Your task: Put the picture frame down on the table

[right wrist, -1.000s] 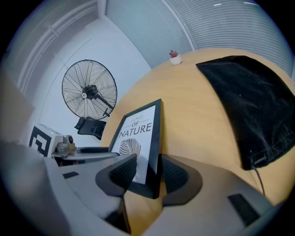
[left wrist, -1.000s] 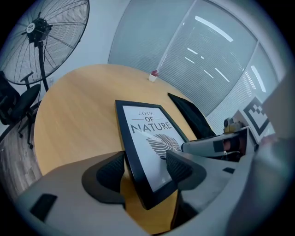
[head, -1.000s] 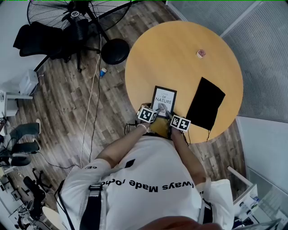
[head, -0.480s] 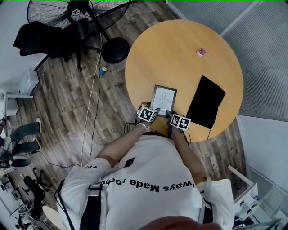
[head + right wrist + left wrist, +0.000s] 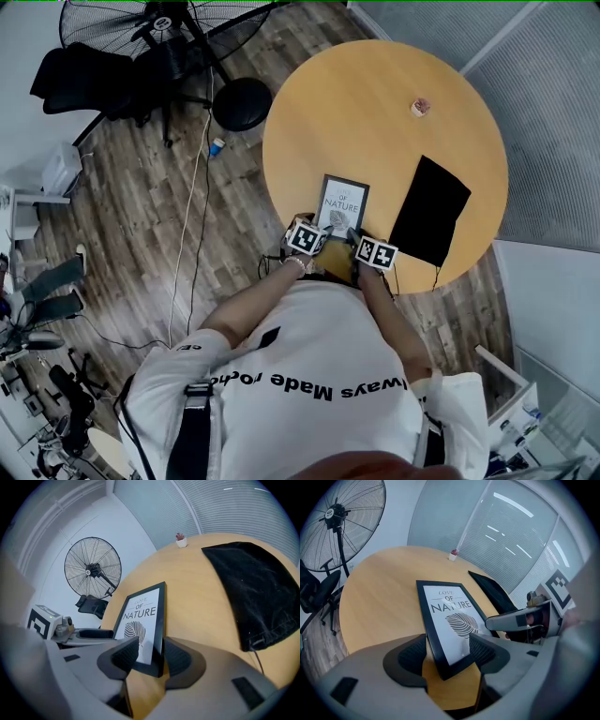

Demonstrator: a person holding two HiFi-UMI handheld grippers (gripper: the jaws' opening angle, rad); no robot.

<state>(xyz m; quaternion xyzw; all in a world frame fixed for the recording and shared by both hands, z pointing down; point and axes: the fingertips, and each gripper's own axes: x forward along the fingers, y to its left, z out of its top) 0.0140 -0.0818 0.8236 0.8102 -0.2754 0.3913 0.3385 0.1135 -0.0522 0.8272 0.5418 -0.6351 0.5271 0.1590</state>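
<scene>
Below, a round wooden table (image 5: 375, 103) fills the upper middle of the head view, and everything else is placed against it. A person in a white shirt (image 5: 309, 394) stands at the table's near rim. Off the table's left side, on the wood floor, stands a big fan (image 5: 150, 23), with a black chair (image 5: 94, 80) under it and a round black stool (image 5: 240, 105) just beside the table's edge. On the table's right half a black cloth (image 5: 429, 214) lies flat, reaching almost to the near rim. The frame (image 5: 339, 204), black-edged with a white print reading "LOVE OF NATURE" above a leaf, sits over the table's near part, just left of the cloth and apart from it. It is tilted, print facing up toward the person; whether its far edge touches the table is unclear. The left gripper (image 5: 447, 653) is clamped on the frame's near left corner, one jaw against the print and one behind the border. The right gripper (image 5: 151, 653) pinches the near right border in the same way, jaws drawn close on it. A small pot (image 5: 421, 108) with a reddish top stands toward the table's far rim, well apart from the frame.
</scene>
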